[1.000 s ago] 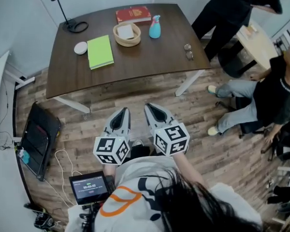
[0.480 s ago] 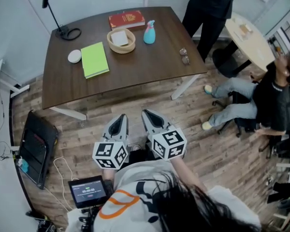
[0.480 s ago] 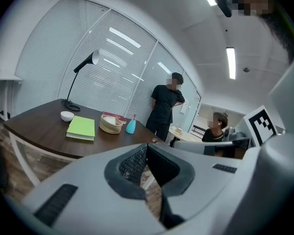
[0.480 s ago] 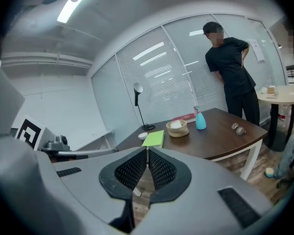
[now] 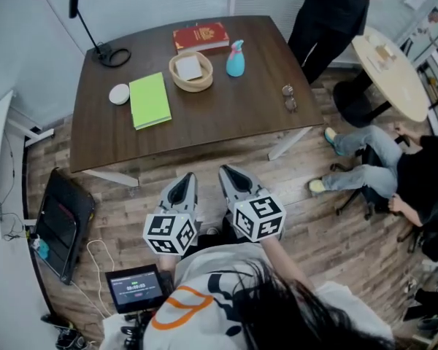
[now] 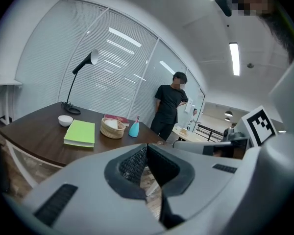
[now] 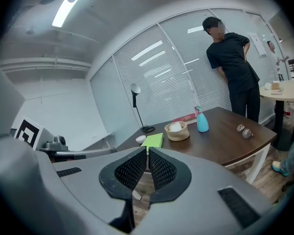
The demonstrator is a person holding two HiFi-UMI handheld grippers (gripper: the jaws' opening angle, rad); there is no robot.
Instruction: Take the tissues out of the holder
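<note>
**Left gripper** (image 5: 182,184), **right gripper** (image 5: 232,179): held side by side, low over the plank floor (image 5: 292,195). Short of the near edge of the brown surface (image 5: 226,119) and well apart from everything on it. Fingers of each pressed together, nothing between them.

**Tissue holder** (image 5: 191,79): round woven basket toward the far side of the surface. Set between green notebook (image 5: 150,99) and blue spray bottle (image 5: 236,58), just in front of red book (image 5: 201,36).

**Tissues** (image 5: 189,66): white folded stack lying inside the holder, not yet touched.

**Step in hand**: judged to be the approach, with removal not begun.

**Method advised**:
- Carry both grippers forward over the near edge, clear of the notebook.
- Part the fingers of one gripper before reaching the rim.
- Come down from above and pinch paper only, never the weave.
- Rest the other gripper against the basket wall to guard against lifting or sliding with the stack.
- Draw straight up.

**Not determinable**:
- Depth of the stack below the rim.
- Loose sheets or a packet.
- Identity of the small metallic pair (image 5: 288,97) near the right edge, possibly spectacles.
- Hands behind the marker cubes, hidden.
- Standing person (image 5: 336,13), cut off at the frame's top.
</note>
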